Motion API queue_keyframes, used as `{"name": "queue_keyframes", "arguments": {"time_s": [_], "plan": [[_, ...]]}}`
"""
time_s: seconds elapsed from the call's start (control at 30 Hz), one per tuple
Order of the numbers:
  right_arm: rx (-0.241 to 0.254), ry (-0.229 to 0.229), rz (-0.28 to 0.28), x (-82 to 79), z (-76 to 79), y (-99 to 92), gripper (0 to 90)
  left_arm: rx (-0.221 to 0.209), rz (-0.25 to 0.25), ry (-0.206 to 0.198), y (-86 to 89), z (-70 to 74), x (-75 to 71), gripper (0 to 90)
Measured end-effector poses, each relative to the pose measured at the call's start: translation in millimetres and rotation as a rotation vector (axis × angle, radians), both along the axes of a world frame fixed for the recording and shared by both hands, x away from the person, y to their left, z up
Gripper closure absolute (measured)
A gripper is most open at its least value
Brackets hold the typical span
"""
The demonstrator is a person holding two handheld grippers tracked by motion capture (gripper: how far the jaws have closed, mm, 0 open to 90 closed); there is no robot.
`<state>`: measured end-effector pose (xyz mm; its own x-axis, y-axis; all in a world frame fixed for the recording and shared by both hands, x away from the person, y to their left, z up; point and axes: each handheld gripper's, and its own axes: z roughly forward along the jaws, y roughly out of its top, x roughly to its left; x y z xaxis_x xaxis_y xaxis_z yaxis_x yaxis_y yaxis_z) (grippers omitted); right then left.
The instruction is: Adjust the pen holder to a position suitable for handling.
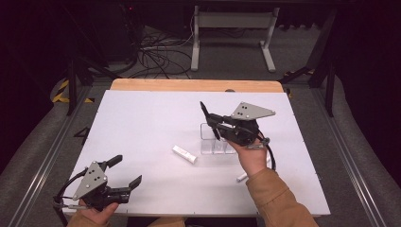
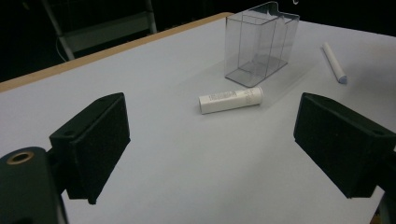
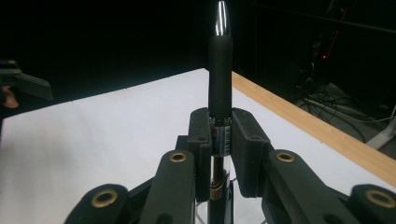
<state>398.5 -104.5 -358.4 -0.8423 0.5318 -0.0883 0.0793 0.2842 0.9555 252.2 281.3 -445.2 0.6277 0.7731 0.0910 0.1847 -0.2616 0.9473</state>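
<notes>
My right gripper [image 1: 213, 122] is raised above the middle of the white table, shut on a black pen [image 1: 204, 109]. In the right gripper view the pen [image 3: 220, 70] stands upright between the pads [image 3: 247, 140], silver tip up. Just below that gripper stands a clear plastic box [image 1: 208, 144] with compartments. A white tube [image 1: 184, 154] lies flat to the left of the box. My left gripper [image 1: 125, 171] rests low at the front left, open and holding nothing. Its own view looks past the wide-apart pads [image 2: 98, 140] at the tube [image 2: 230, 99] and the box [image 2: 259, 44].
A white pen-like stick [image 1: 242, 178] lies on the table near the right sleeve, also seen as the stick [image 2: 334, 62] beside the box. The white table [image 1: 142, 123] has a wooden strip [image 1: 189, 85] along its far edge. Cables and a metal stand [image 1: 231, 28] sit on the floor beyond.
</notes>
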Motion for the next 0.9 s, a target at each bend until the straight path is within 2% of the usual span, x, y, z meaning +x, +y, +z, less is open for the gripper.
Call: {"name": "queue_keyframes", "arguments": {"time_s": [0.37, 0.67, 0.9], "plan": [[0.001, -0.037, -0.008, 14.4, -11.2, 11.9, 78.6, -0.004, -0.003, 0.002, 1.0, -0.2, 0.4, 11.4], [0.019, -0.023, -0.016, 21.9, -21.5, 17.6, 78.5, -0.007, -0.001, -0.001, 1.3, -0.3, 0.5, 11.4], [0.004, -0.009, -0.036, 26.9, -32.5, 21.9, 78.5, -0.008, -0.003, 0.000, 1.4, -0.4, 0.6, 11.4]]}}
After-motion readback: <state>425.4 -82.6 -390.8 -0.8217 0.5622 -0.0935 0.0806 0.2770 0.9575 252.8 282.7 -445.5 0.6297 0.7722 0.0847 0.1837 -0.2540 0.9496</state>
